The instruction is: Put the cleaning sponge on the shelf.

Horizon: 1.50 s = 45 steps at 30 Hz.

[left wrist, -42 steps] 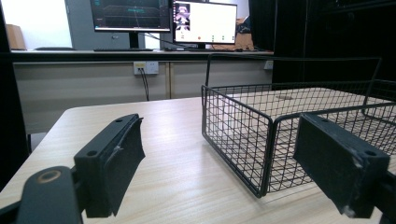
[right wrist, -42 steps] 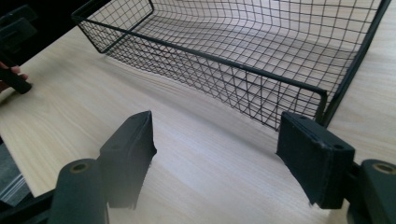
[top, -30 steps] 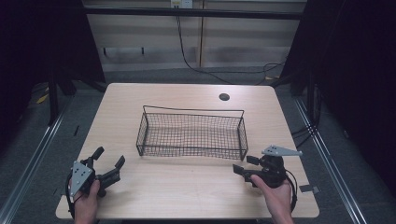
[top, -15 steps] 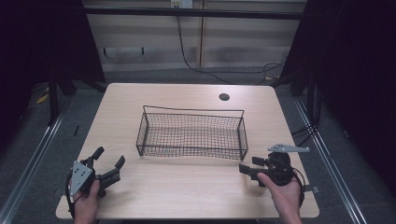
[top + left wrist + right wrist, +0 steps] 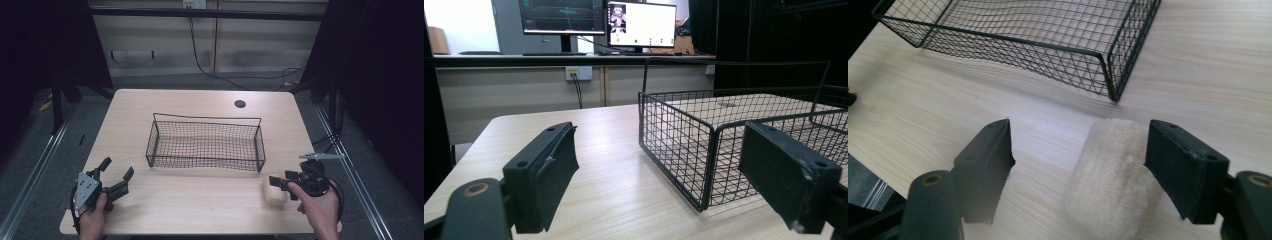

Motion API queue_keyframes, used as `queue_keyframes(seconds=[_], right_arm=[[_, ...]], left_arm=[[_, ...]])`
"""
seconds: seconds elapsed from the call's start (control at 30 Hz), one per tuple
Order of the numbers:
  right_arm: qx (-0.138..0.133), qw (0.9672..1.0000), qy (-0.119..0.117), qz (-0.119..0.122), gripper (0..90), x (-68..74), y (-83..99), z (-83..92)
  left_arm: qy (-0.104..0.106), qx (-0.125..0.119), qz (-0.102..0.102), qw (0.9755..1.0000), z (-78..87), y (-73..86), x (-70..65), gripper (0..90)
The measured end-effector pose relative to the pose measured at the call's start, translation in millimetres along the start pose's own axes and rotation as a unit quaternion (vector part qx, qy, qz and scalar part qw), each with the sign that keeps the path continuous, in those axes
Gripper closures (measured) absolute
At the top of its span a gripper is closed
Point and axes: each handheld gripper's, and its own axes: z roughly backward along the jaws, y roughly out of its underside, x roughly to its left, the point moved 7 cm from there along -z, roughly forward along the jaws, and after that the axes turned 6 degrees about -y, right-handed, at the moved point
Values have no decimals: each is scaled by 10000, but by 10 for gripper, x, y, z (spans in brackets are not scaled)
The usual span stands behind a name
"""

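Observation:
A black wire basket (image 5: 205, 161) stands empty in the middle of the wooden table (image 5: 200, 200). A cream fuzzy roll (image 5: 274, 194) lies on the table just off the basket's near right corner. My right gripper (image 5: 276, 183) sits right at it, and its jaws have just been opening. In the right gripper view the roll (image 5: 1113, 175) lies between the jaws of the right gripper (image 5: 1080, 130), against the right-hand jaw and apart from the left-hand one. My left gripper (image 5: 115, 179) rests open at the front left with nothing in it. In its own view the left gripper (image 5: 659, 150) faces the basket (image 5: 684, 150).
A dark round hole (image 5: 240, 104) marks the table's far right part. The table's front edge runs close under both hands. Beyond the table stand a counter with two monitors (image 5: 639, 22), and cables trail on the floor behind.
My right hand has drawn back to the right. The cream roll, unseen before, now lies on the table at its jaws. The left gripper has stayed put.

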Motion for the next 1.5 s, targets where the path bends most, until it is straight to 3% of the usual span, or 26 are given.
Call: queue_keyframes(seconds=[0.07, 0.23, 0.37, 0.7, 0.87, 1.03, 1.5], right_arm=[[22, 10000, 18, -13, 261, -12, 2, -1], [378, 9992, 39, -111, 236, -51, 25, -9], [735, 9972, 71, -127, 239, -83, 53, -30], [1193, 9926, 123, -195, 240, -121, 63, -36], [1551, 9872, 186, -323, 243, -160, 110, -77], [1673, 9852, 159, -351, 243, -180, 89, -83], [2211, 9732, 345, -523, 240, -254, 113, -210]], left_arm=[[-5, 1, -5, 10000, 0, 0, 1, 154], [-4, 1, -4, 10000, 0, 0, 1, 154], [-4, 2, -5, 10000, 0, 0, 1, 154], [64, 3, 17, 10000, -3, 0, -9, 154], [3, 1, -4, 10000, 0, 0, 0, 154], [62, 4, 16, 10000, -3, 1, -9, 154], [61, 5, 17, 10000, -4, 0, -8, 155]])
